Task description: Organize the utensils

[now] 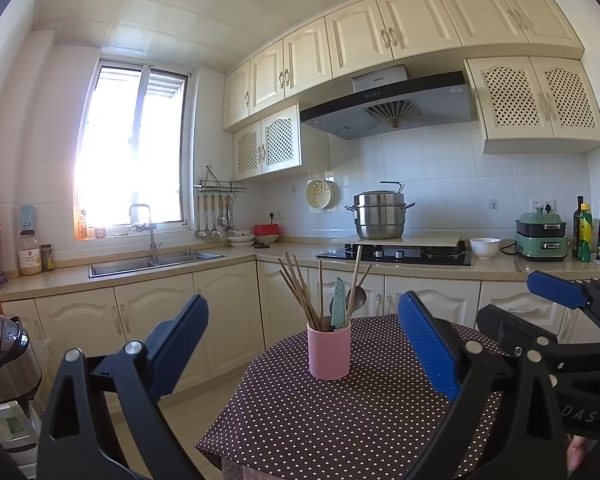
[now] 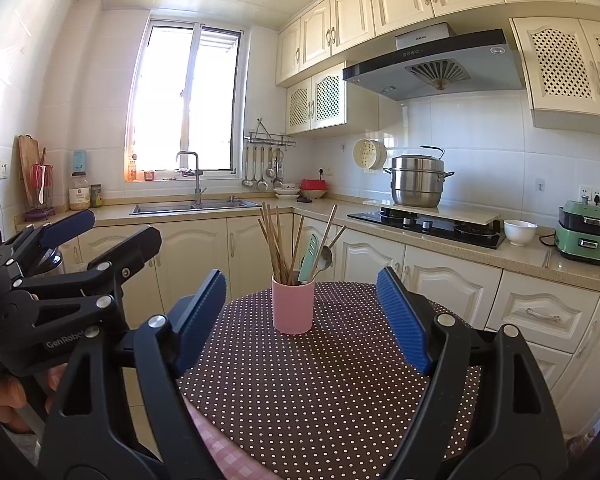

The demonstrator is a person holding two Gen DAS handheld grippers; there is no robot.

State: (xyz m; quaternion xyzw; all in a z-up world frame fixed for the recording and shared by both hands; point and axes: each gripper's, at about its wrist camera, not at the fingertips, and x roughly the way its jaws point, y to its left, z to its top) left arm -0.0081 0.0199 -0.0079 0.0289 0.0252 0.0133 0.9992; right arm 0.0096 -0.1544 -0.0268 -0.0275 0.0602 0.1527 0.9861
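A pink cup [image 1: 329, 354] [image 2: 293, 308] stands upright on a round table with a brown polka-dot cloth [image 1: 340, 420] [image 2: 320, 380]. In the cup stand several wooden chopsticks [image 1: 300, 292] [image 2: 274, 240], a teal spatula [image 1: 338, 304] [image 2: 310, 258] and a metal spoon [image 1: 356, 298] [image 2: 326, 258]. My left gripper [image 1: 302, 304] [image 2: 104, 236] is open, held level short of the cup, with nothing between its blue pads. Beside it on the right, my right gripper [image 2: 300, 278] [image 1: 528, 308] is also open and empty, facing the same cup from a little way back.
Beyond the table runs an L-shaped counter [image 1: 260, 254] with a sink [image 1: 152, 262], a hob carrying a steel pot [image 1: 380, 216], a white bowl [image 1: 485, 247], a green appliance [image 1: 542, 238] and bottles [image 1: 584, 236]. A rice cooker [image 1: 8, 356] stands low at the left. Cabinet doors line the floor gap.
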